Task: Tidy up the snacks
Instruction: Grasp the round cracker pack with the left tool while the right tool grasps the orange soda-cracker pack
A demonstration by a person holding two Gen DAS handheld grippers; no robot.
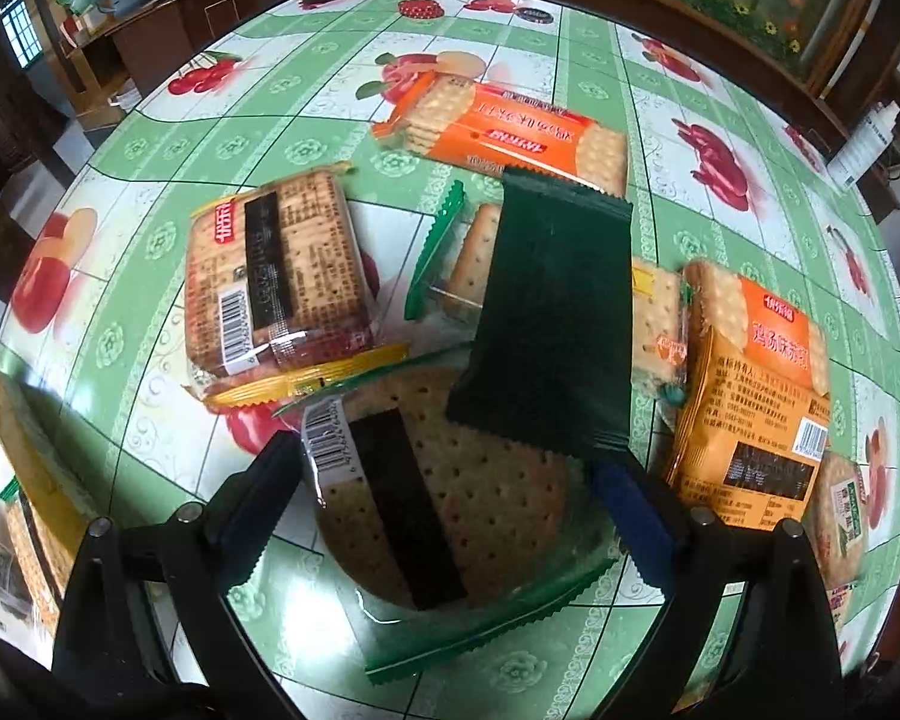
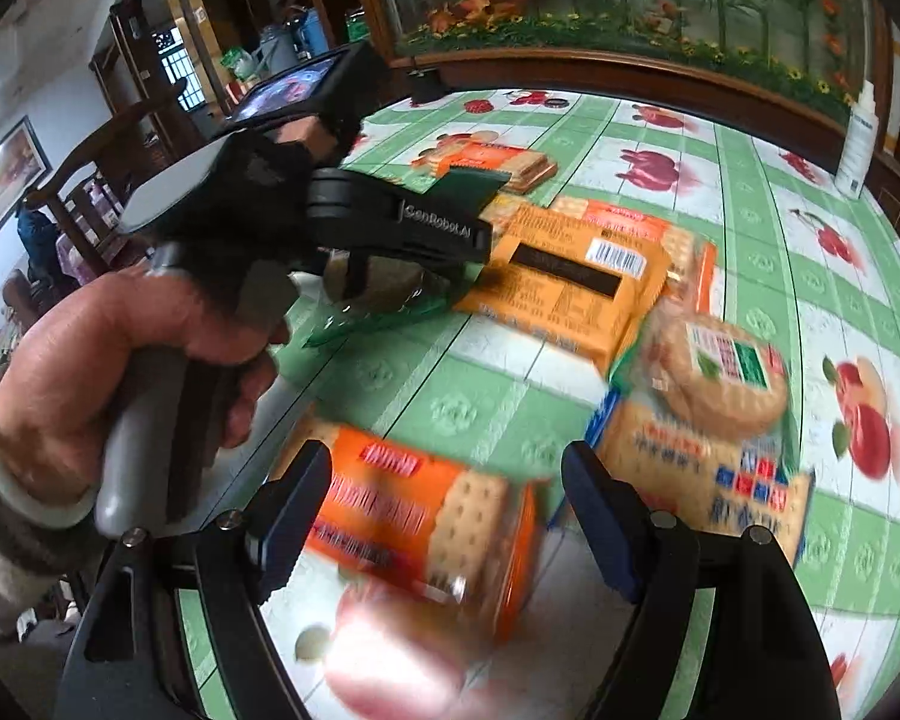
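My left hand-held gripper (image 1: 450, 516) points steeply down at the desk (image 1: 150, 276), which wears a green checked cloth printed with fruit. Its jaws stand wide and released, straddling a round cracker pack (image 1: 450, 498) in clear wrap with green crimped ends and a black strip; neither pad presses on it. Far left of that lies a yellow-edged biscuit pack (image 1: 282, 288), label side up with its barcode showing. A dark green sachet (image 1: 549, 324) lies across the middle, its near end just beside my right finger (image 1: 633, 522), and it overlaps a green-edged cracker pack (image 1: 450, 258). Beyond them, at the far side, lies a long orange cracker pack (image 1: 510, 132). To the right sits an orange pack (image 1: 756, 396) with printed text and a barcode. In the right wrist view, my left hand (image 2: 126, 372) grips the handle of the left tool on the left side. My right hand-held gripper (image 2: 444, 516) hangs over a blurred orange cracker pack (image 2: 426, 522), which lies between the parted jaws; they look released, though the blur hides whether the pads touch. Further right rests a round biscuit pack (image 2: 720, 378) on top of a blue-edged cracker pack (image 2: 708, 468). A white bottle (image 2: 861, 144) stands at the far right edge.
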